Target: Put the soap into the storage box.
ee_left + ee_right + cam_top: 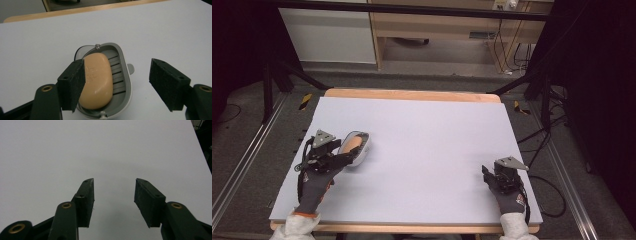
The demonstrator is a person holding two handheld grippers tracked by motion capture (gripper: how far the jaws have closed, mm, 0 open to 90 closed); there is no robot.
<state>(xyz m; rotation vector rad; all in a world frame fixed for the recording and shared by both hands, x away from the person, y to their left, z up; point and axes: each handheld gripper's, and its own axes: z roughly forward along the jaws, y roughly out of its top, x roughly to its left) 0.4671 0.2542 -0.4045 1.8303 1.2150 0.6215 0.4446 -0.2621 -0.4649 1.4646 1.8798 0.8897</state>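
Observation:
A tan bar of soap [97, 80] lies in a grey slotted soap dish [124, 75] on the white table top. In the high view the soap [353, 141] and its dish [364, 150] are at the left of the table. My left gripper [343, 157] is just behind them, held by a gloved hand. In its own view the left gripper [117, 62] stands open. One pad overlaps the soap's left side, and the other stands well clear to the right of the dish. My right gripper [486, 172] rests near the front right corner, and its open jaws [115, 180] hold nothing over bare table.
The white board [427, 125] lies on a wooden table whose edge [412, 94] shows at the back. Black frame legs [267, 90] and cables [552, 195] are on the floor at both sides. A wooden shelf unit [437, 30] stands beyond the table.

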